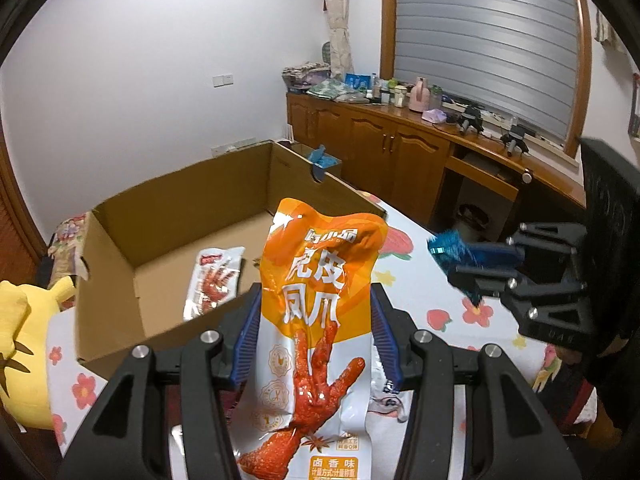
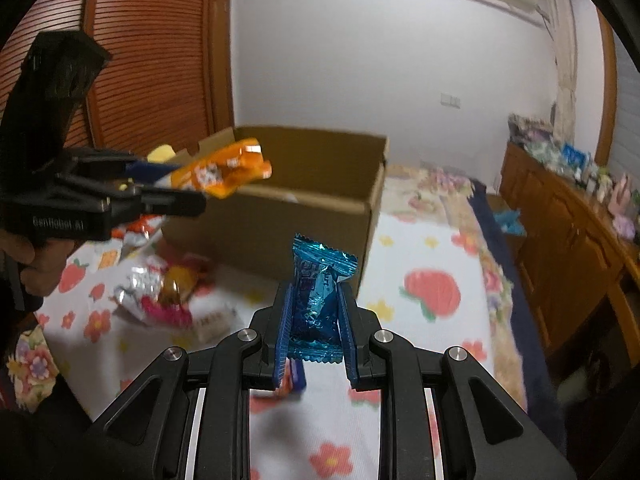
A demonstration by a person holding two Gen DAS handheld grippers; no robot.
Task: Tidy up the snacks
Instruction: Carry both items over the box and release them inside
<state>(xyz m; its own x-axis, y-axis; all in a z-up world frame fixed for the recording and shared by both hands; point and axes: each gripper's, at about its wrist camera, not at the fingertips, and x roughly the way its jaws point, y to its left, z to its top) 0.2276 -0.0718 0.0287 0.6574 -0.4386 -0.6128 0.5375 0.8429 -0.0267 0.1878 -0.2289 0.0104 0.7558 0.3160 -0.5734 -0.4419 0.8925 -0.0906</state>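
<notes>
Above a flowered bed, left gripper (image 1: 316,332) pinches an orange snack packet (image 1: 320,312), right gripper (image 2: 314,320) pinches a blue candy (image 2: 316,300), near a cardboard box (image 1: 180,208).

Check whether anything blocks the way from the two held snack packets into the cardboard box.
Nothing visible does. The orange packet in the left gripper and the blue packet in the right gripper are both lifted off the bedspread, and the cardboard box ahead is open-topped.
</notes>
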